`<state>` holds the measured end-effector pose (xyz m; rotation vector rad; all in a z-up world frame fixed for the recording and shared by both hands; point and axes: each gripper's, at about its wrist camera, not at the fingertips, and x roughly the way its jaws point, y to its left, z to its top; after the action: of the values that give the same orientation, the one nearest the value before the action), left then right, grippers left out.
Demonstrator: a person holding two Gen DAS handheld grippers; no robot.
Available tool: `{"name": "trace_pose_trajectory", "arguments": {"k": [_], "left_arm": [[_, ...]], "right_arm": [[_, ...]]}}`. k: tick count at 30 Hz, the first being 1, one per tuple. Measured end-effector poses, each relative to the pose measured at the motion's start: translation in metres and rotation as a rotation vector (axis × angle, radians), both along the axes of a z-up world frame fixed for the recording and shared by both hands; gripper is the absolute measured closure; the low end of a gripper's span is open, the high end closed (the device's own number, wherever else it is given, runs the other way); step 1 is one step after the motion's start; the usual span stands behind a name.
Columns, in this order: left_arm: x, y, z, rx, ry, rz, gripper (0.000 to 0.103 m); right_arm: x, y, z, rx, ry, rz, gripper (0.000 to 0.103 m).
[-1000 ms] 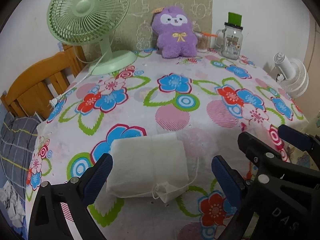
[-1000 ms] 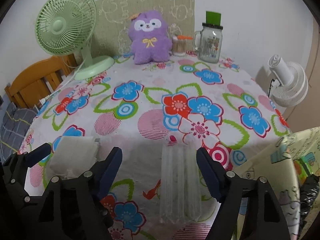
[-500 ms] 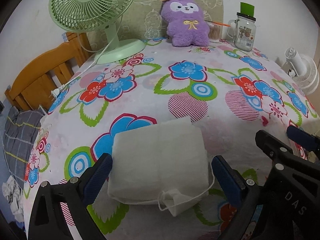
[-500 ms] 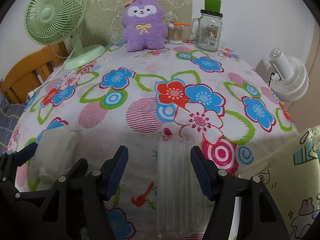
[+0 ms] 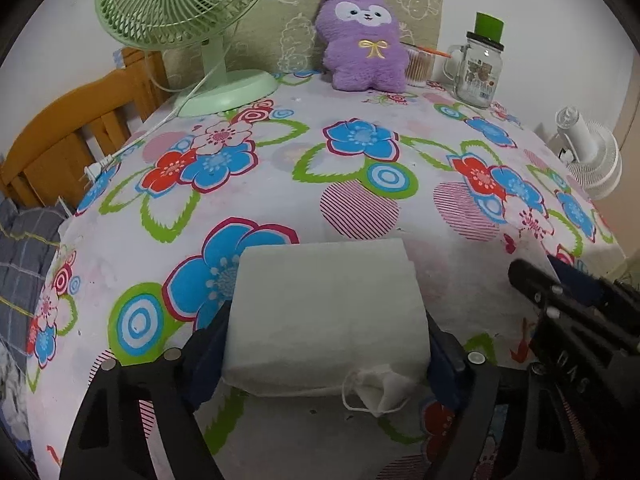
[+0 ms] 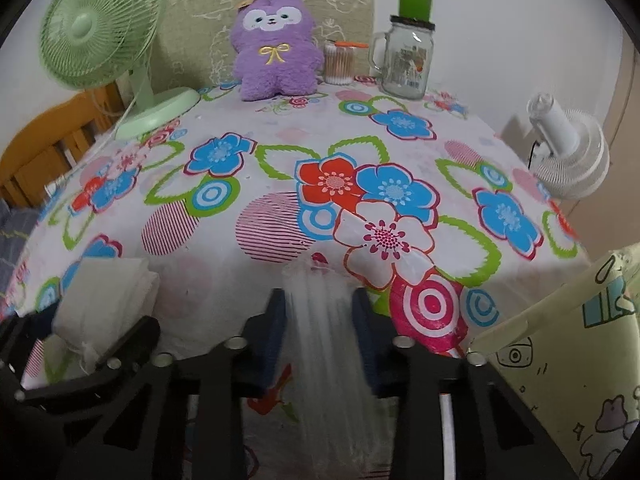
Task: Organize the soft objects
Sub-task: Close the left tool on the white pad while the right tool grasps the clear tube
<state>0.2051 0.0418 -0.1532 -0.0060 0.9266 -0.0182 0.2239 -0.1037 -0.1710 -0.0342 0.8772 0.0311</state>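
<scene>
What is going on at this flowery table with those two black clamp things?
A person is tidying soft things with a handheld gripper in each hand. The left gripper has just been closing around a white folded cloth pack, its pads now against the pack's sides. The right gripper has just been closing on a clear ribbed air cushion at the near edge of the table. Both things still lie on the tablecloth. A purple plush sits untouched at the back.

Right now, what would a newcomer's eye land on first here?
Probably the loud flowered tablecloth, then the purple plush toy sitting at the far edge beside the green fan. Up close, the left gripper clamps a white mask pack and the right gripper squeezes a clear air-cushion strip.
</scene>
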Motion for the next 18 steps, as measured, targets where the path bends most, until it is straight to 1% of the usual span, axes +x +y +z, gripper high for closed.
{"name": "trace_pose_trajectory", "arguments": {"k": [1, 2, 4, 6, 13, 18], "left_arm": [[0.000, 0.001, 0.000, -0.006, 0.000, 0.001, 0.020], [-0.001, 0.001, 0.001, -0.008, 0.000, 0.000, 0.021], [-0.003, -0.001, 0.000, -0.006, -0.002, -0.008, 0.021], [-0.006, -0.004, 0.001, -0.004, -0.004, -0.023, 0.021], [-0.015, -0.004, 0.003, -0.005, -0.009, -0.023, 0.022], [-0.025, -0.003, 0.009, 0.003, -0.031, -0.020, 0.022]], "right_arm": [[-0.001, 0.002, 0.000, -0.013, -0.003, 0.009, 0.077], [-0.002, 0.003, 0.000, -0.017, -0.006, 0.017, 0.078], [-0.004, 0.004, 0.001, -0.009, -0.003, 0.032, 0.084], [-0.005, 0.005, 0.002, -0.001, -0.001, 0.041, 0.088], [-0.012, 0.008, 0.005, 0.017, -0.002, 0.062, 0.089], [-0.019, 0.009, 0.011, 0.024, -0.013, 0.069, 0.089]]}}
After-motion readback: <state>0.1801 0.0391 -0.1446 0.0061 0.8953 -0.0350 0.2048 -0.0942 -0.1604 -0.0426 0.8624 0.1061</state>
